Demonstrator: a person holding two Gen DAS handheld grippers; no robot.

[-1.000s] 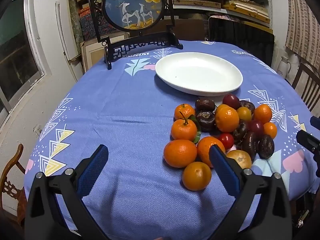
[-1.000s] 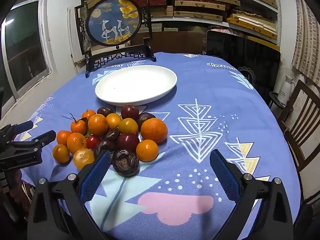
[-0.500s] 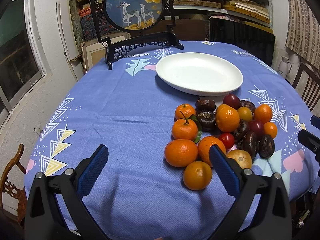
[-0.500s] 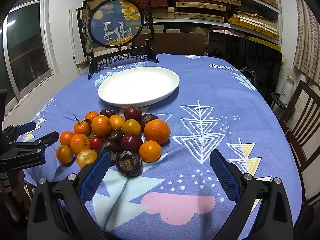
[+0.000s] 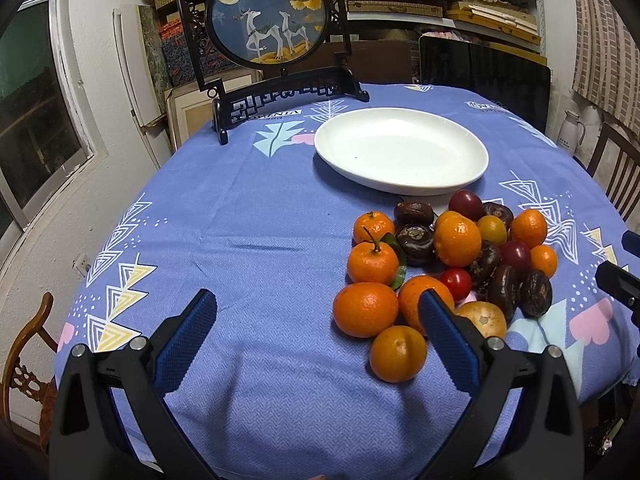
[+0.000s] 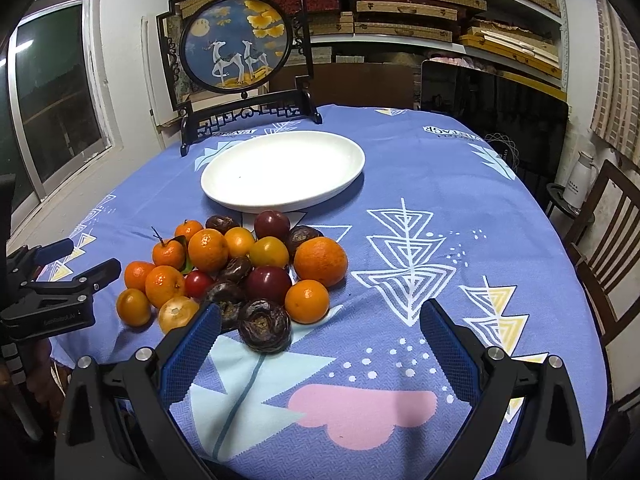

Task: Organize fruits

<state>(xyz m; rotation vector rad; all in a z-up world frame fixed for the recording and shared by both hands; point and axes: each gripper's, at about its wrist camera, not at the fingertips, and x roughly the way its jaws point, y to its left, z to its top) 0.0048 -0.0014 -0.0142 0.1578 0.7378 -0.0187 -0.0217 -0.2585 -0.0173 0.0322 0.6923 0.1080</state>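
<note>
A pile of fruit (image 5: 448, 264) lies on the blue tablecloth: several oranges, dark wrinkled fruits, red plums and a red cherry tomato (image 5: 456, 280). An empty white plate (image 5: 400, 152) sits just behind it. My left gripper (image 5: 316, 336) is open and empty, low at the near edge, left of the pile; its right finger overlaps an orange (image 5: 420, 300). In the right wrist view the pile (image 6: 240, 272) and plate (image 6: 284, 168) lie ahead left. My right gripper (image 6: 316, 344) is open and empty; a dark wrinkled fruit (image 6: 264, 330) sits by its left finger.
A framed round deer picture on a black stand (image 5: 272, 40) stands at the table's far side. Wooden chairs (image 6: 608, 248) stand around the table, a dark screen (image 6: 492, 100) and shelves behind. The left gripper shows at the left edge of the right wrist view (image 6: 60, 288).
Both grippers have drifted slightly; the right wrist view has moved a little closer to the fruit pile. Nothing was grasped or moved.
</note>
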